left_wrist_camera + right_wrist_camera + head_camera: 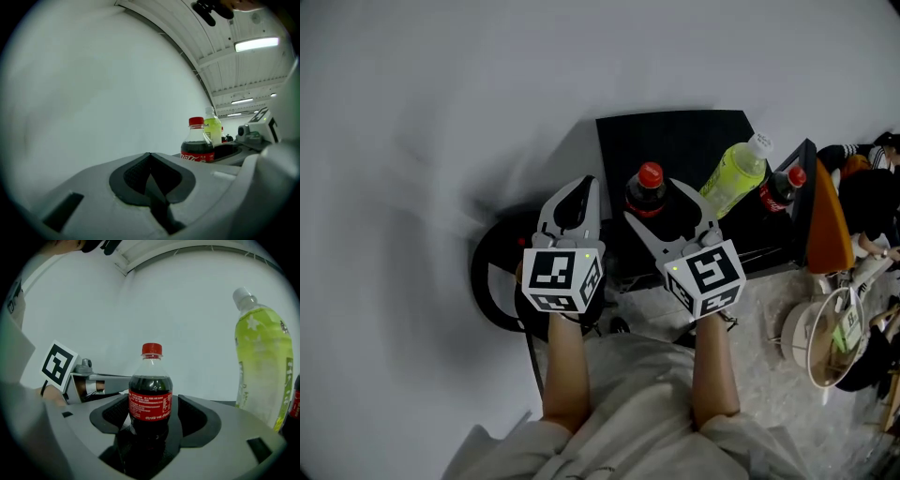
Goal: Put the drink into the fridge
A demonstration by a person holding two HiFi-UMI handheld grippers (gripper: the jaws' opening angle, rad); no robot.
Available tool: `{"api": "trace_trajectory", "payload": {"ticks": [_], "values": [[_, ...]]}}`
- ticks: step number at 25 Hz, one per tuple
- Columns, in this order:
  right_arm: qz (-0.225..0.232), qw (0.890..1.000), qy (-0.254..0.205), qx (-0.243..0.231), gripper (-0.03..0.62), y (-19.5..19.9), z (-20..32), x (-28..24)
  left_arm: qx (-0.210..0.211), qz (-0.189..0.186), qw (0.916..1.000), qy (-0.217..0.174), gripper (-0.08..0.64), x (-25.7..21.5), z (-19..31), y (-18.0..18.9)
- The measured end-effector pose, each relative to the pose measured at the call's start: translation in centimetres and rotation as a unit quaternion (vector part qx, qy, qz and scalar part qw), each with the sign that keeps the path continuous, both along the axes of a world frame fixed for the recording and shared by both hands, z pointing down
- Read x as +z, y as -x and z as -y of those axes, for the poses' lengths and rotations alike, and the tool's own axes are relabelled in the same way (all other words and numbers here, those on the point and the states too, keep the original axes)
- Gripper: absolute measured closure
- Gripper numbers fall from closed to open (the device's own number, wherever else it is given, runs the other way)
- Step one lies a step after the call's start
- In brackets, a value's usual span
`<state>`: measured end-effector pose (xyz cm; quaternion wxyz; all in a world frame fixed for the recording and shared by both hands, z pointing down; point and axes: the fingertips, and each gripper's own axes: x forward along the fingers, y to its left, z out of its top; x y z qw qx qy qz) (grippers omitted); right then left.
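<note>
At centre, the cola bottle point(150, 397) is bracketed by the spread jaws of the right gripper point(150, 420) — aligned for grasping, unclamped; the left gripper point(150, 158) is clenched, empty.

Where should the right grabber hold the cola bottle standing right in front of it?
Around the labelled middle, coming level from the side the right gripper faces. The cola bottle stands upright, and its body is round and straight at the red label, so the curved pads could close evenly there. The neck under the cap is thinner, probably tippier.
</note>
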<state>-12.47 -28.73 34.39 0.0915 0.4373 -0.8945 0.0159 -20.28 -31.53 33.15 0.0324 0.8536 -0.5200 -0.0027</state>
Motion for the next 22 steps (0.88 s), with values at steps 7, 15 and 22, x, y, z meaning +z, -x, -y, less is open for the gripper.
{"api": "trace_trajectory", "payload": {"ticks": [7, 15, 22], "values": [[-0.025, 0.999, 0.020, -0.001, 0.305, 1.7, 1.6, 0.8, 0.004, -0.007, 1.0000, -0.001, 0.551, 0.0, 1.5, 0.9], [-0.020, 0.999, 0.019, 0.037, 0.305, 1.3, 1.9, 0.6, -0.027, -0.010, 0.9996, 0.008, 0.551, 0.9, 0.3, 3.3], [-0.021, 0.999, -0.005, 0.031, 0.305, 0.2, -0.9, 0.5, -0.073, -0.012, 0.9970, 0.022, 0.551, 2.1, -3.8, 4.1]]}}
